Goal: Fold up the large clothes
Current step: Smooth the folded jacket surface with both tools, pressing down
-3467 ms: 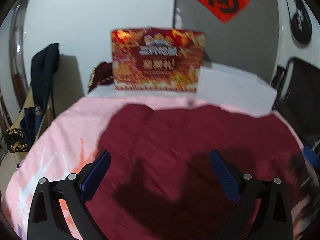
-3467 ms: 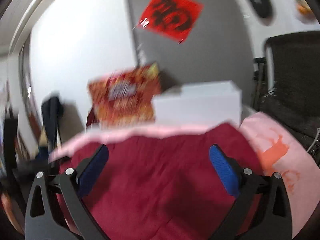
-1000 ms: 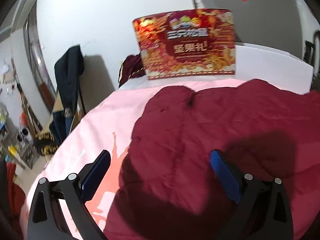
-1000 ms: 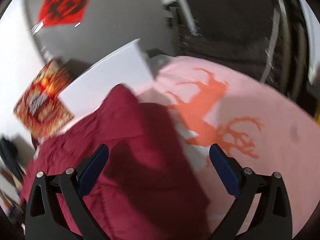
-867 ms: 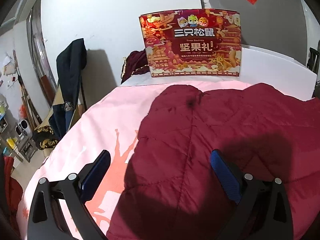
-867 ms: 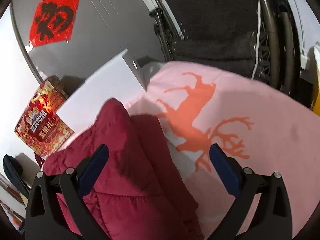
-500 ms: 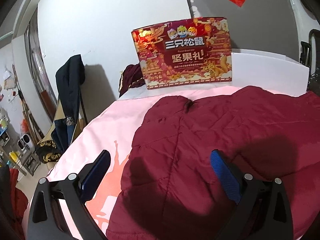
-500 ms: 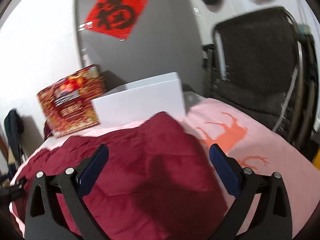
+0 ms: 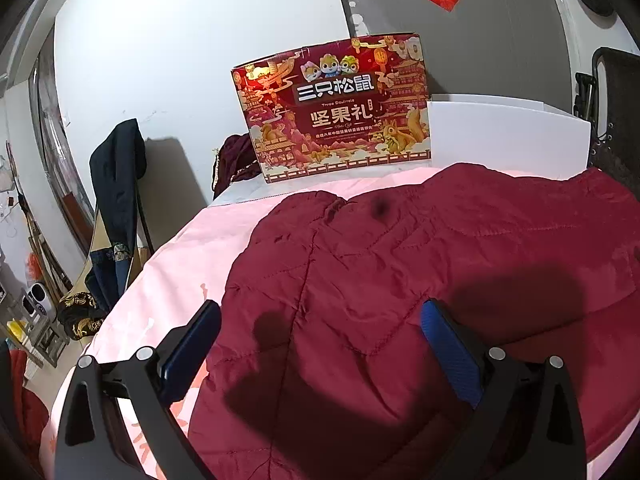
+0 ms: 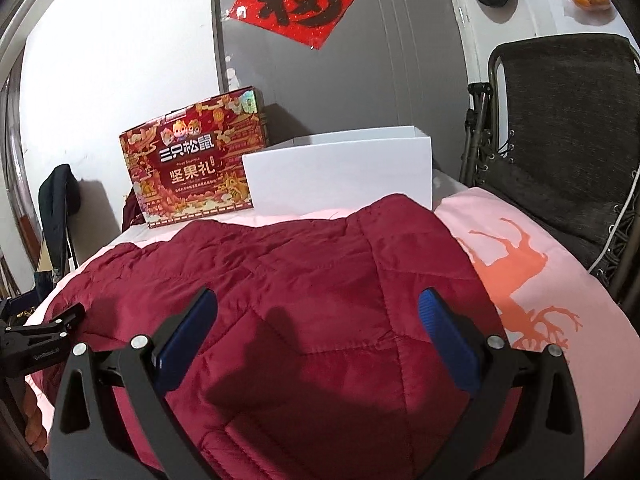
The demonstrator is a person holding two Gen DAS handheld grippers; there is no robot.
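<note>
Pink bedding with an orange deer print [image 10: 516,264] covers the surface, and a dark red quilted jacket [image 9: 400,300] lies spread flat across its middle, likely laid out for folding. Both claws hover above it, released and holding nothing: the left gripper [image 9: 320,336] near the jacket's left edge, the right gripper [image 10: 316,328] near its right edge. That spacing suits taking opposite sides. Bare bedding shows left and right of the jacket, giving room to fold inward. At the far side a red gift box [image 9: 336,112] and a white box [image 10: 340,172] stand close behind the jacket's far edge.
</note>
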